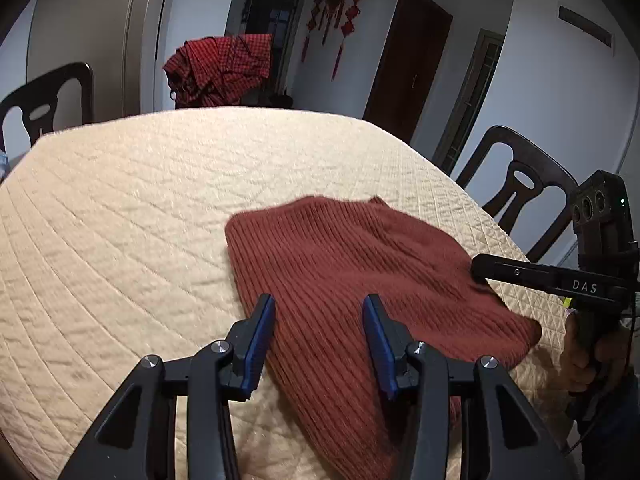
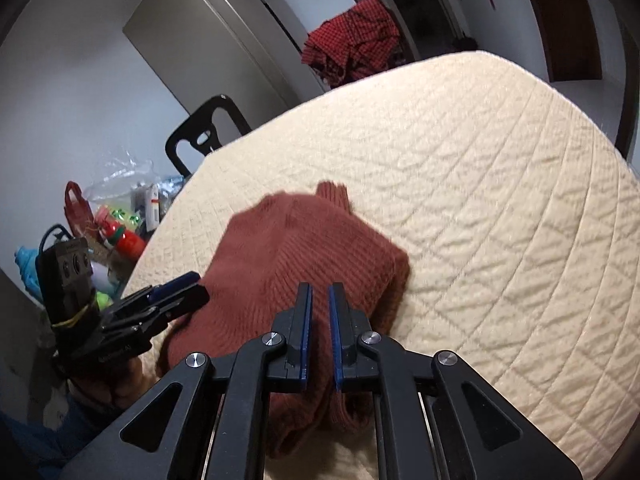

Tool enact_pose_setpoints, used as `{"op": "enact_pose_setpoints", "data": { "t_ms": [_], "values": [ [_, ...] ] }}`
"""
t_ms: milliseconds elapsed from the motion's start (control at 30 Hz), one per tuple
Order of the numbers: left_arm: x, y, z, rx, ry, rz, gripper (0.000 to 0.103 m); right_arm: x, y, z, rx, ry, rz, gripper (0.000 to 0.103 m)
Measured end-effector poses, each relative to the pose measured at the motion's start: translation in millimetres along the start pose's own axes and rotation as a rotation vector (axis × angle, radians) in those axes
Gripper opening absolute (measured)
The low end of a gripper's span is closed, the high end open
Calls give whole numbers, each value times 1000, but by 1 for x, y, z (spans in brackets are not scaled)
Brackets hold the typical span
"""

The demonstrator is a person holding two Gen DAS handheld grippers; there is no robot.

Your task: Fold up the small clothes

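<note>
Home dining rm – quilted table (image 1: pixel 160 200), chairs (image 1: pixel 516 184), doors (image 1: pixel 408 60).

Sweater (image 1: pixel 360 264) lies on table (image 1: pixel 120 208), chairs (image 1: pixel 520 184) behind.

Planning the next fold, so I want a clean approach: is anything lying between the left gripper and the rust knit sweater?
Nothing visible. The left gripper, jaws apart, hangs right over the rust sweater on the quilted table cover; nothing else lies on it.

Cream quilted table (image 1: pixel 120 208), rust sweater (image 1: pixel 360 264) on it
</note>
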State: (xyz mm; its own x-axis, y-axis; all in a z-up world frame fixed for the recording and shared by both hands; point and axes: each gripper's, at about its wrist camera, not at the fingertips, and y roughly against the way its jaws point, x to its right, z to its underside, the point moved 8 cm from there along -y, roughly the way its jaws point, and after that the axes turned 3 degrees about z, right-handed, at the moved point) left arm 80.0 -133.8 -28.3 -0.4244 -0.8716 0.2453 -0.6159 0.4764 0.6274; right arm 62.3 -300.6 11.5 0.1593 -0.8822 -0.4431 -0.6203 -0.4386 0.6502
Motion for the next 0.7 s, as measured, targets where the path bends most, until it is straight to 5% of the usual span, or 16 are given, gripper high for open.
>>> {"op": "enact_pose_setpoints", "data": {
  "t_ms": [300, 433, 700],
  "values": [
    [13, 25, 15, -1, -39, 41, 47, -19, 25, 33, -23, 108, -34, 8],
    [17, 25, 31, -32, -68, 46, 45, -11, 15, 50, -65, 145, 17, 8],
    [13, 22, 35, -46, -31, 32, 45, -13, 17, 49, -58, 149, 27, 10]
  ]
}}
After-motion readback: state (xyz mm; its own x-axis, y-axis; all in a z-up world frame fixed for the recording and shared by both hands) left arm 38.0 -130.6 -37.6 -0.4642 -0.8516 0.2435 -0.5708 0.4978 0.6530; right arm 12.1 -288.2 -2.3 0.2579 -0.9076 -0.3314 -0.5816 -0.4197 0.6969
